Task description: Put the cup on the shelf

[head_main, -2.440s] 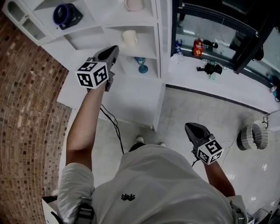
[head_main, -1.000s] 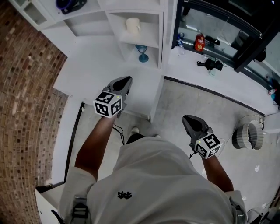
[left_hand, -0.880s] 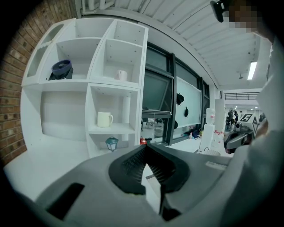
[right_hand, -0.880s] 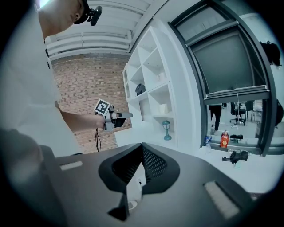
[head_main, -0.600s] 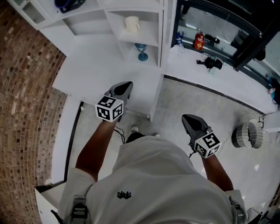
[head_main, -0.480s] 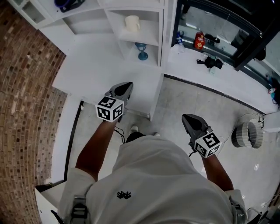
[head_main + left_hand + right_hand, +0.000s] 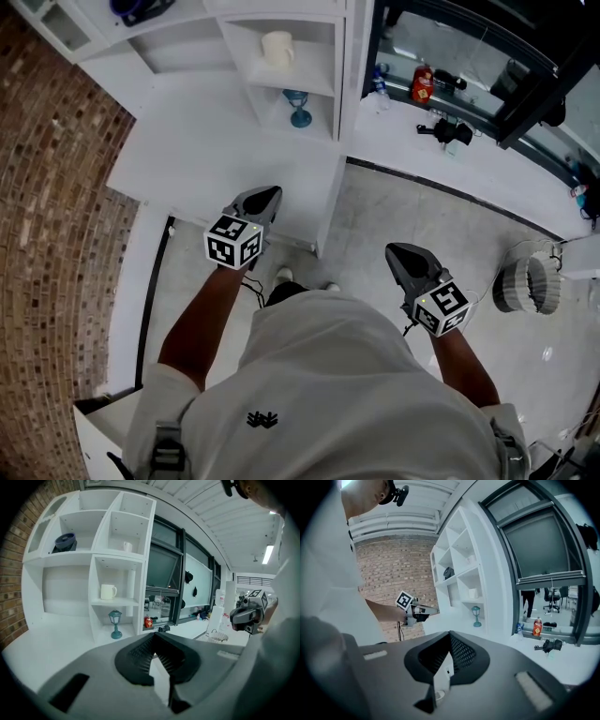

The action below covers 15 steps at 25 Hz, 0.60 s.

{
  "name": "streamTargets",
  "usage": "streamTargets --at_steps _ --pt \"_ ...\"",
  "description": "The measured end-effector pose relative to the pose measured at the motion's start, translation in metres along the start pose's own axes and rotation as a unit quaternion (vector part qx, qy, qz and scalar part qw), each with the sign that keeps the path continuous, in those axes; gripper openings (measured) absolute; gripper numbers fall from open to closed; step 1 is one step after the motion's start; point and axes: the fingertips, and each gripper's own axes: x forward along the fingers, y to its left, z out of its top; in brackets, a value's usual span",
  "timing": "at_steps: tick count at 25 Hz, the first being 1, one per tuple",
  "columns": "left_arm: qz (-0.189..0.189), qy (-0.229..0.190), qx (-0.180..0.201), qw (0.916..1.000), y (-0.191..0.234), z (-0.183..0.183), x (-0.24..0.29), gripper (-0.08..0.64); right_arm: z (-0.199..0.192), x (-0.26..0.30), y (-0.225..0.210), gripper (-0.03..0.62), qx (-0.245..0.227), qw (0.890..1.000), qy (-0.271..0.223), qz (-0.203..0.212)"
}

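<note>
Left claw (image 7: 153, 637) is pressed together with nothing in it, hanging near the front edge of the white bench (image 7: 197, 141). Right claw (image 7: 450, 635) is likewise closed and empty, out over the floor. Beyond them, the cup (image 7: 108, 591) stands upright in a shelf (image 7: 117, 601) compartment, directly above the teal lamp ornament (image 7: 115, 624), so the job looks done. The danger now is a careless arm: swing that left claw up and forward blind and it could clip the ornament or nudge the cup off its ledge. The cable (image 7: 251, 281) dangling by the feet could snag too.
</note>
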Motion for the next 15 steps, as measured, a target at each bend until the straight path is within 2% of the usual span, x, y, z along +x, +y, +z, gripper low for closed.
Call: streamTargets --at_steps 15 --pt "-0.006 0.011 -0.001 0.9999 0.0064 -0.0052 0.0021 0.006 0.0046 0.0095 0.0004 0.009 -0.004 1.000 -0.002 0.001"
